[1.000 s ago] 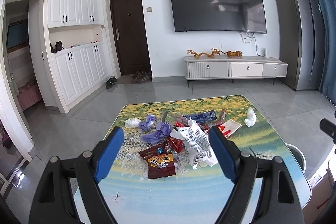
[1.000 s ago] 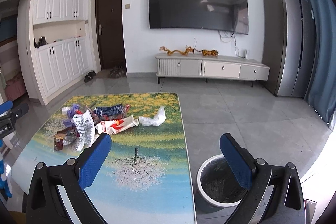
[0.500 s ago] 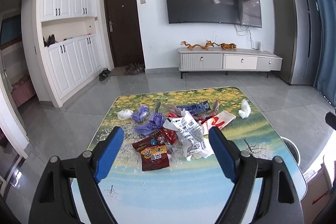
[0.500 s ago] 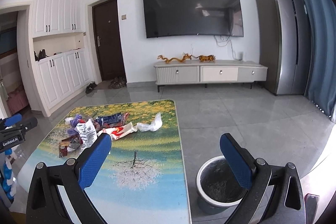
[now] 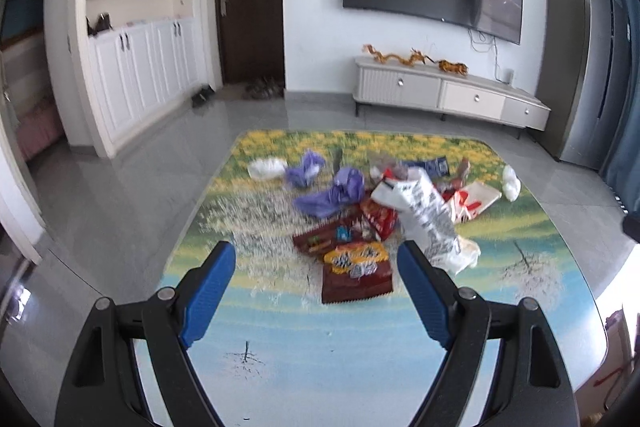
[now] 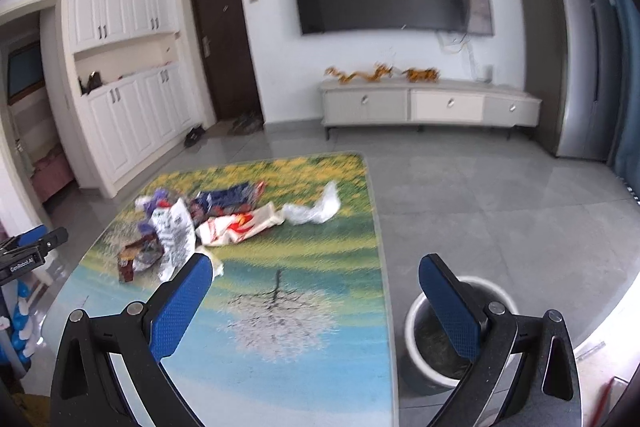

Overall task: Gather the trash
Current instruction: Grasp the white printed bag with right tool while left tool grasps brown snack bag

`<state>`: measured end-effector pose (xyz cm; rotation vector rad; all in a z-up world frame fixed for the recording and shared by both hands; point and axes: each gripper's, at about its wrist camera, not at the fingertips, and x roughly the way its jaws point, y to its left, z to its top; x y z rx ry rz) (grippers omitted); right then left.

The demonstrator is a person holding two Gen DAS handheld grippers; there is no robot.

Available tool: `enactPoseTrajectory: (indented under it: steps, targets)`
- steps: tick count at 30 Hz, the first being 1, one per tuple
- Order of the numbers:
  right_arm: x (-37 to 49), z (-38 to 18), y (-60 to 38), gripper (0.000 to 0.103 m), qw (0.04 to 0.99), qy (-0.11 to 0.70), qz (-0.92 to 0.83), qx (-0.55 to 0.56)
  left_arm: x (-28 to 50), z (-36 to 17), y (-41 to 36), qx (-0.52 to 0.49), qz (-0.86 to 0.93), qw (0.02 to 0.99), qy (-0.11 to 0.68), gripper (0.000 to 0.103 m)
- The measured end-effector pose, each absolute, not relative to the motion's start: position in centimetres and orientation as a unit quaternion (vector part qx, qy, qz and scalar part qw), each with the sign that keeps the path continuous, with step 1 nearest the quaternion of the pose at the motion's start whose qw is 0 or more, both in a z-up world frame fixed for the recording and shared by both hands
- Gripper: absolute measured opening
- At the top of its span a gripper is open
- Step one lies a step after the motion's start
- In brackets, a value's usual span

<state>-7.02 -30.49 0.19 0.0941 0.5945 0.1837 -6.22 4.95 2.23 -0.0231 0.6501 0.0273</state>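
I have the left gripper [image 5: 316, 263] spread wide with nothing between its blue pads, hovering over the near part of the table [image 5: 360, 347], with the brown snack wrapper [image 5: 356, 273] just beyond its tips at the near edge of the trash pile [image 5: 376, 199]. My right gripper [image 6: 316, 277] is likewise wide open and empty, straddling the table's right edge. The pile [image 6: 200, 223] lies far left of it, and the waste bin [image 6: 440, 347] stands on the floor near its right finger.
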Motion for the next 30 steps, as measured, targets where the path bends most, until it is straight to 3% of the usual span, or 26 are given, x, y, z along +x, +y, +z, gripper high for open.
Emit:
enactPoseTrajectory:
  steps: [2, 7, 13, 27, 30]
  targets:
    - [-5.7, -0.8, -29.5, 0.102, 0.943, 0.310, 0.110, 0.045, -5.5, 1.3, 5.7, -0.020, 0.007, 0.942, 0.336, 0.082]
    - [-2.5, -3.1, -26.7, 0.080, 0.920, 0.352, 0.167, 0.041, -3.4, -0.8, 6.5, -0.048, -0.025, 0.927, 0.372, 0.082]
    - [0.9, -4.9, -22.9, 0.069, 0.891, 0.387, 0.234, 0.030, -1.1, -2.5, 4.9, -0.056, -0.060, 0.912, 0.401, 0.082]
    - [8.7, -5.6, -13.0, 0.069, 0.858, 0.386, 0.338, -0.024, 3.0, -5.7, 3.9, -0.058, -0.039, 0.893, 0.445, 0.082]
    - [9.5, -6.0, -11.8, 0.077, 0.856, 0.386, 0.341, -0.038, 3.0, -5.9, 4.3, -0.065, -0.036, 0.892, 0.445, 0.081]
